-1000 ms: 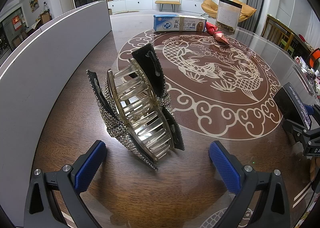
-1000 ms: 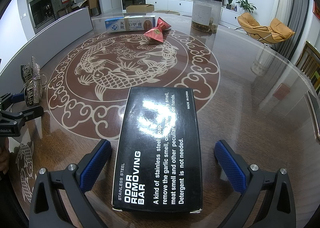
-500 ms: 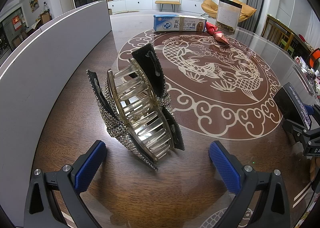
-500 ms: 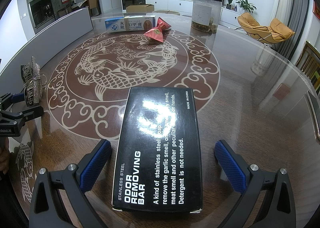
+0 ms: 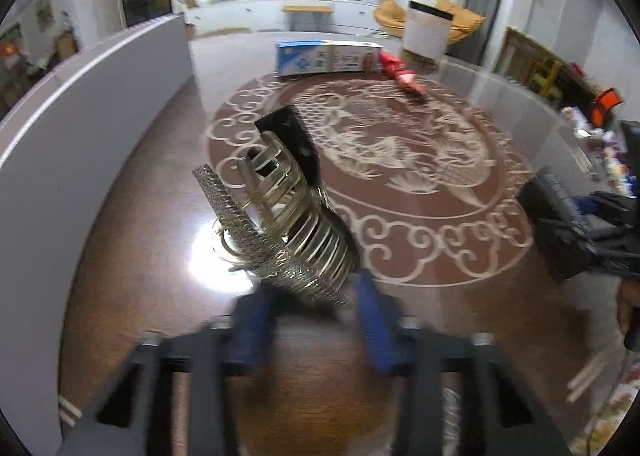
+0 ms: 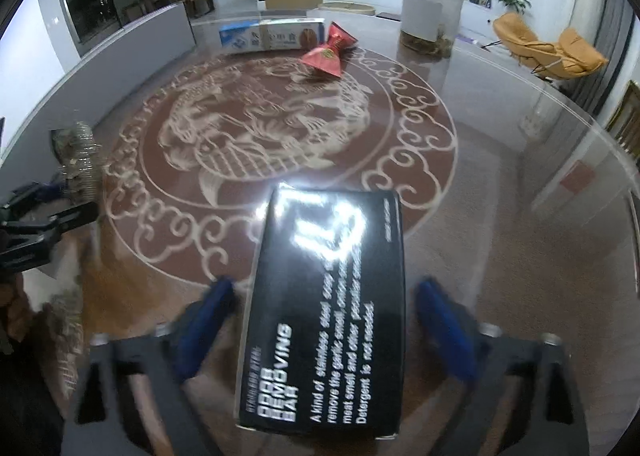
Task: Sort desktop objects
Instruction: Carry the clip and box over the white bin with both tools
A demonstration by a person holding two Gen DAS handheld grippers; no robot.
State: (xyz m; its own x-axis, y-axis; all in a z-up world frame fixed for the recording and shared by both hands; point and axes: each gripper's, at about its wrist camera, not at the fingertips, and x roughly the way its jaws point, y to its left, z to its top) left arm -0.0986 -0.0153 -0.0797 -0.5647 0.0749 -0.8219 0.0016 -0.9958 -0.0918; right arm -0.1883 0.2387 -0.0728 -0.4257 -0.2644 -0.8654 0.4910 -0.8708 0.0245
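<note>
Hair clip (image 5: 280, 223) stands tilted on the table (image 5: 420, 296), in the left half of the left wrist view. Its long axis runs from the near end, between the blue pads, up and away toward the left-centre of the picture. The clip is large, with curved clear teeth in a row, a rhinestone band along the left edge and a black plate on the far right side. The left gripper (image 5: 316, 296) has just been closing, and its blue pads (image 5: 374, 320) now pinch the lower end of the clip, though this part is blurred.

The black box (image 6: 328, 312) lies flat on the table in the right wrist view, with its long axis running from the camera away toward the middle of the table. It is rectangular and glossy, with white letters along its length and a strong light reflection on the far half. The right gripper (image 6: 320, 320) has also just been closing. Its pads stand on both sides of the box, the left one very near the edge, the right one with a small gap, so it does not yet press.

Farther on the table, near the back edge, a long blue and white carton (image 6: 272, 35) lies sideways, and a red pouch (image 6: 328, 51) lies just beside its right end. A tall clear container (image 6: 432, 11) stands behind them to the right.
</note>
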